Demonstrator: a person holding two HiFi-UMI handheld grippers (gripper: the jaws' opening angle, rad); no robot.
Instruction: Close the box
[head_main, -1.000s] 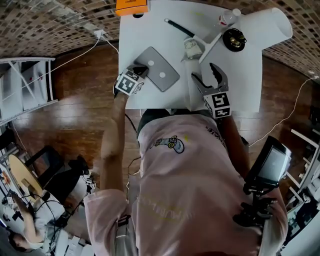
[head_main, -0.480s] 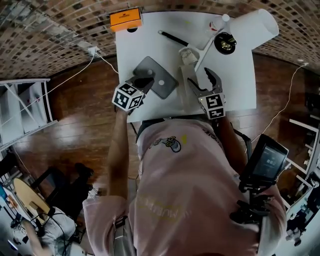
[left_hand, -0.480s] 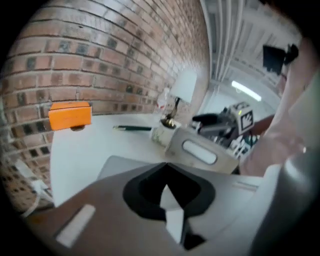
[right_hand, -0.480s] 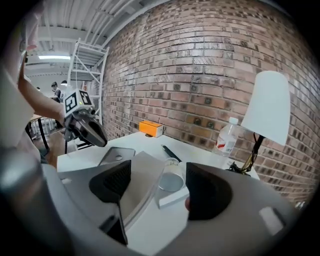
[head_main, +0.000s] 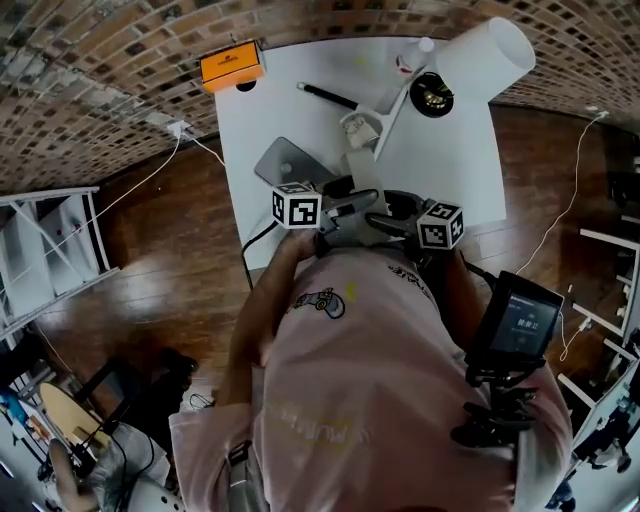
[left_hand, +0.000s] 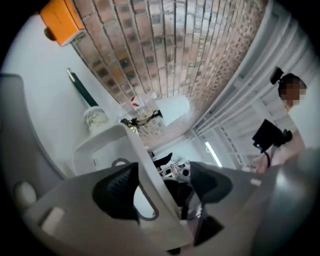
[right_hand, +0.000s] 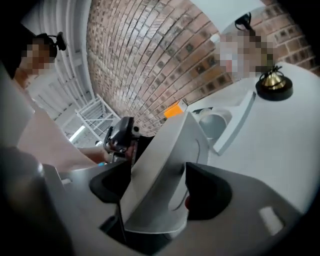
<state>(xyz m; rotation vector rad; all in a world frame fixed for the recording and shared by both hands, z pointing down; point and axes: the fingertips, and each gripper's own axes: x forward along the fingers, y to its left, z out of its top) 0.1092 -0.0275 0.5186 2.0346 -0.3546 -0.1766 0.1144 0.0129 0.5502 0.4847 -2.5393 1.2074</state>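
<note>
Hovering at the near edge of the surface (head_main: 440, 160), both tools are at the white box (head_main: 366, 183), and the danger is plain: only one of them has hold of it. The right hand-held gripper (right_hand: 160, 189) is clamped across a tilted white panel of the box, which fills the gap from pad to pad. The left hand-held gripper (left_hand: 162, 181) has just been opening its jaws. They stand wide, with a thin white edge of the box running up between them, close by the left pad and clear of the right one, nothing pressed. So if the left jaws close off-centre or shove sideways, I reckon the box could twist in that single grip, slip, or drop off the near edge, and end up half shut and crooked. The box sits between the two tools, the left one coming at it from the left, the right one from the right. Farther out lie a grey flat piece (head_main: 285, 162) to the left, then a cup (head_main: 358, 128), a dark pen (head_main: 325, 95), the lamp (head_main: 480, 50) at the far right and an orange block (head_main: 232, 67) at the far left corner.
</note>
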